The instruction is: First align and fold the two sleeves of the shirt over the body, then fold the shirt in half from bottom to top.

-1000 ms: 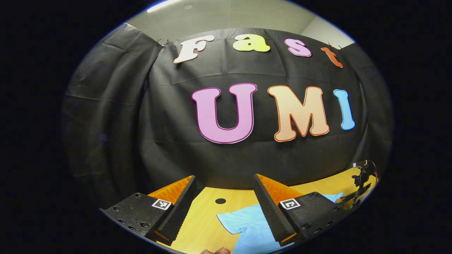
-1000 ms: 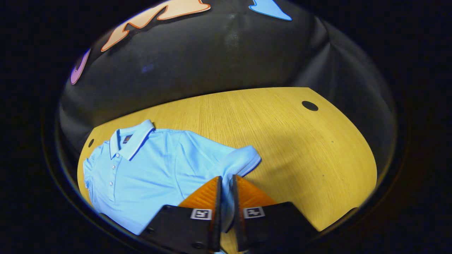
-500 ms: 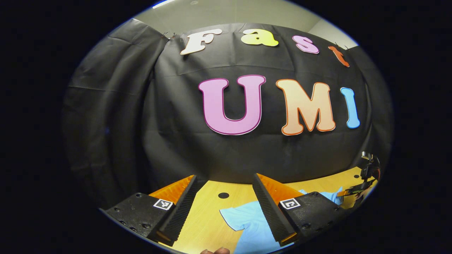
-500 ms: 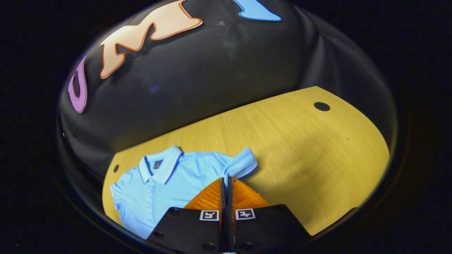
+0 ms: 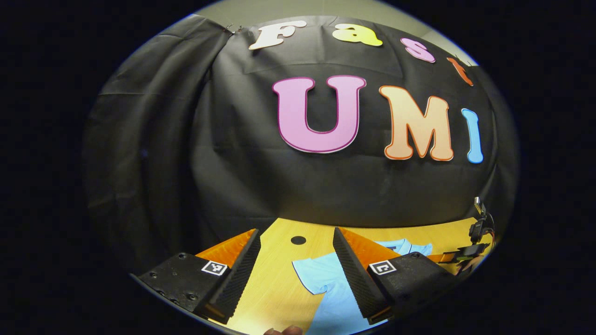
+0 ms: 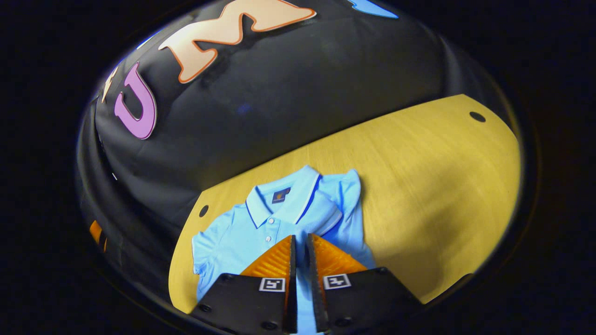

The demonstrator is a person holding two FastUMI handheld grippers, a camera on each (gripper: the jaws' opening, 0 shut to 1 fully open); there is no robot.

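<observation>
Left gripper, jaws spread wide and empty, hovers above the near-left part of the yellow wood-grain surface, just short of the flat left sleeve of the light-blue short-sleeved polo shirt; in the right gripper view the shirt lies collar-up near the far edge of the surface, close to the black cloth wall. Right gripper, jaws nearly closed with a narrow gap, appears to pinch the right sleeve, which is drawn inward over the body — whether both fingers press the fabric cannot be told for certain. Risks, as judged: a loose pinch may let the sleeve slip and spring back outward; pulling too far may drag the whole shirt or bunch the shoulder, leaving the fold crooked — and the left sleeve, not yet folded, may then fail to align with it.
</observation>
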